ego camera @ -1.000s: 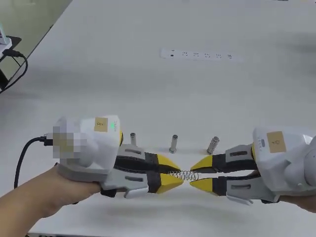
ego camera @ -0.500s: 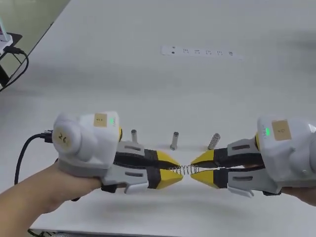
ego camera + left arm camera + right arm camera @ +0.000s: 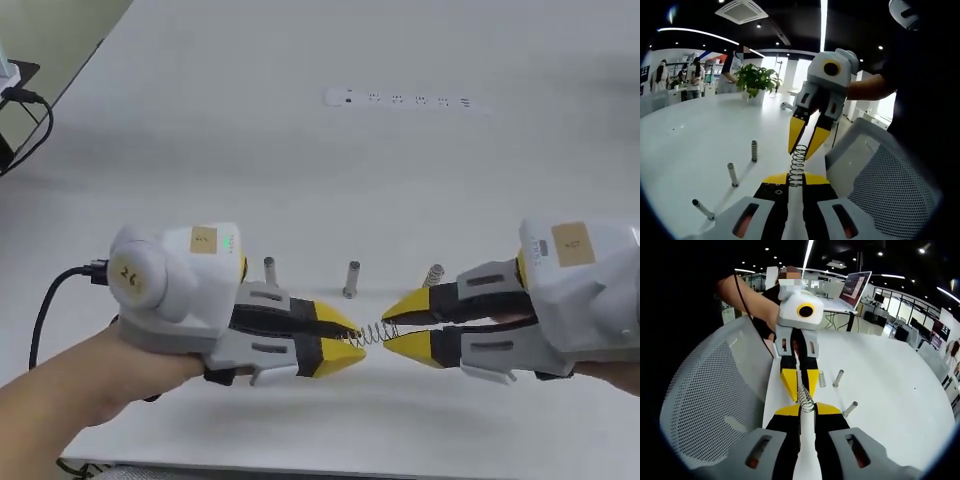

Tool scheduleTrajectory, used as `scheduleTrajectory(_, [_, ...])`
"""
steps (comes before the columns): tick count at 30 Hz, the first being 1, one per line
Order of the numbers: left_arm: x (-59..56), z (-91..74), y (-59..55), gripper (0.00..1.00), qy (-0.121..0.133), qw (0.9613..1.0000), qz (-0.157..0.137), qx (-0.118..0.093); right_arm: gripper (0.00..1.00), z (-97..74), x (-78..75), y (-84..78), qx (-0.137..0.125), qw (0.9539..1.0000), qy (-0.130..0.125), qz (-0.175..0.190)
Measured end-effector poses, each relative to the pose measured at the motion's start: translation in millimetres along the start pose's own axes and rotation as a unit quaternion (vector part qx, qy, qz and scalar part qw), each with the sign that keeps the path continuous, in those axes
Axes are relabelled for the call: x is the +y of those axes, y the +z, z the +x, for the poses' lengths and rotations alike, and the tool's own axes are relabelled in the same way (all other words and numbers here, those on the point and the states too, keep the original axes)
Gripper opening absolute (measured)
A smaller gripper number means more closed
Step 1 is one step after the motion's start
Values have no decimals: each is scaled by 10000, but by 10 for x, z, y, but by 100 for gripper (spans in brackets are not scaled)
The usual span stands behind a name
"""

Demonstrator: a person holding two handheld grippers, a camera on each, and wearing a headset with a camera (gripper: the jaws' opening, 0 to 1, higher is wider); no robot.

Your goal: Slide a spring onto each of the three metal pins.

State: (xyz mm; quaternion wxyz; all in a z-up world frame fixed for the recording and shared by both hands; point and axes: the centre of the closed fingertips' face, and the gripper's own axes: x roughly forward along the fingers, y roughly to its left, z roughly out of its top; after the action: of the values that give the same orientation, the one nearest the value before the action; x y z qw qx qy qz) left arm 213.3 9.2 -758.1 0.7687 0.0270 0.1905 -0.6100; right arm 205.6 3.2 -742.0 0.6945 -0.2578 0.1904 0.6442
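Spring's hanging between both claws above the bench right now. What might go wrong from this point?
1. The right claw stands open around one end of the spring, so only the left claw pinches it. Held by one end, it may droop or flick away.
2. The spring lies sideways while the bare middle pin stands upright. Turning it to line up with so little grip could make it slip or snag.
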Motion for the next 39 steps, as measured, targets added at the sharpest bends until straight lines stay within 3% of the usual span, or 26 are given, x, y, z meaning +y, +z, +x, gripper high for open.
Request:
scheduleTrajectory(13, [-1, 50, -26, 1, 41, 9999, 137, 72, 7, -2, 14, 177, -358, 9992, 48, 141])
scheduleTrajectory(16, [-37, 76, -6, 1, -22, 9999, 141, 26, 7, 11, 6, 328, -722, 9966, 49, 392])
scheduleTrajectory(19, [-40, 104, -30, 2, 15, 9998, 193, 92, 7, 71, 18, 329, -643, 9976, 28, 261])
scheduleTrajectory(33, [-29, 89, 62, 2, 29, 9995, 313, 20, 7, 107, -17, 444, -946, 9951, -222, 155])
scheduleTrajectory(39, [-24, 70, 40, 2, 53, 9994, 331, 70, 7, 129, -13, 440, -908, 9955, -255, 43])
